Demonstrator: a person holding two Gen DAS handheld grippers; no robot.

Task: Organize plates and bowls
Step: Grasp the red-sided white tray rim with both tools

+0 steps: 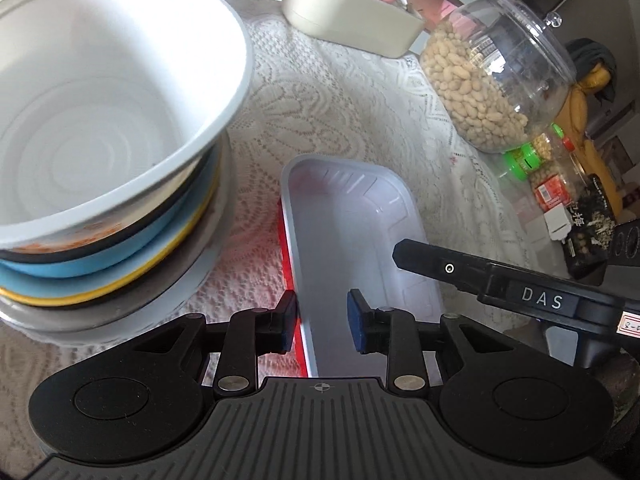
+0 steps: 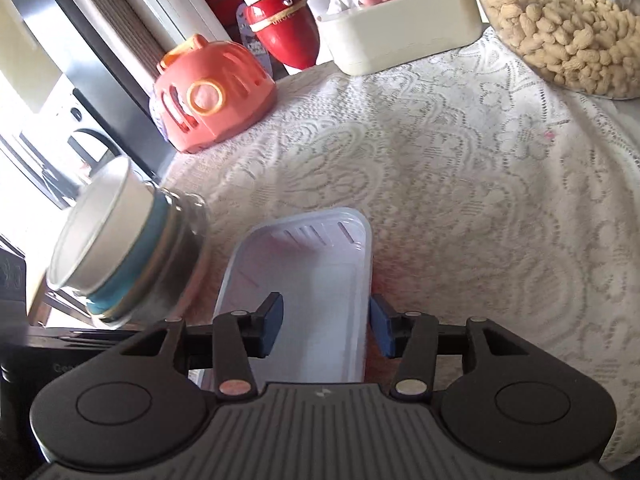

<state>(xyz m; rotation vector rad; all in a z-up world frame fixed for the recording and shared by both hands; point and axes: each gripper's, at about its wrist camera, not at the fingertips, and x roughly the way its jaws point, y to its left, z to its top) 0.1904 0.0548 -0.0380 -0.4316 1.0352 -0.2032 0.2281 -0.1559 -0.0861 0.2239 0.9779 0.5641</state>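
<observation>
- The white tray (image 1: 352,216) with a red outside lies on the lace tablecloth (image 1: 340,112), at the lower middle of both views.
- The left gripper (image 1: 322,320) straddles the tray's left wall: one pad outside by the red side, the other over the tray's inside. The jaws stand narrow, with a visible gap, so I would not call it a grip.
- The right gripper (image 2: 326,322) straddles the opposite wall in the right wrist view, jaws likewise partly apart and not pressing.
- The stack of bowls (image 1: 112,152), white bowl on top, fills the left of the left wrist view, just beside the tray.
- Step in hand, as I judge it: taking hold of the tray at both walls.
- Next: close both jaws on the walls, lift level, and clear the stack's rim.
</observation>
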